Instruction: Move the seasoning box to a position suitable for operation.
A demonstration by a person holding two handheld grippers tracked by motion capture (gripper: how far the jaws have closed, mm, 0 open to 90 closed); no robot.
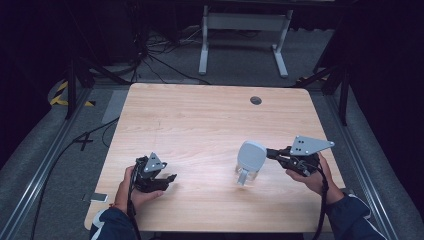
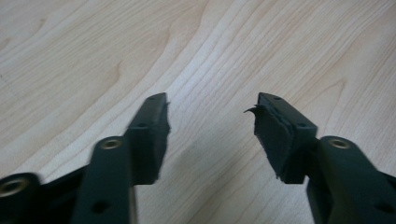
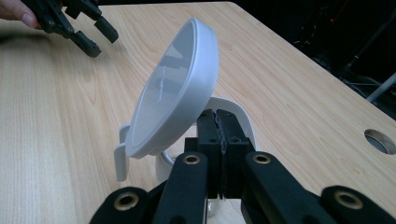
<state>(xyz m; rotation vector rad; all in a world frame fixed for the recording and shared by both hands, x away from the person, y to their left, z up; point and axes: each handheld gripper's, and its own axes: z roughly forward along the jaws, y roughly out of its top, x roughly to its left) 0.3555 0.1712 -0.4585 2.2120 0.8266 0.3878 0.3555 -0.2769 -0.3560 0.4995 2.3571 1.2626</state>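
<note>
A small clear jug [image 1: 244, 175] with a white hinged lid [image 1: 251, 155] stands on the wooden table [image 1: 200, 120] at the front right. The lid [image 3: 180, 88] is tipped up and open. My right gripper [image 1: 270, 152] comes in from the right, and in the right gripper view it [image 3: 218, 116] is shut on the jug's white handle [image 3: 238, 112]. My left gripper [image 1: 171, 178] rests low at the front left, held in a hand. It [image 2: 210, 112] is open over bare wood with nothing between its jaws, and it [image 3: 88, 32] also appears far off in the right gripper view.
A round cable hole [image 1: 256, 100] sits near the table's far edge. A white desk frame [image 1: 245, 30] and cables lie on the floor beyond. A small flat device [image 1: 96, 197] lies by the table's front left corner.
</note>
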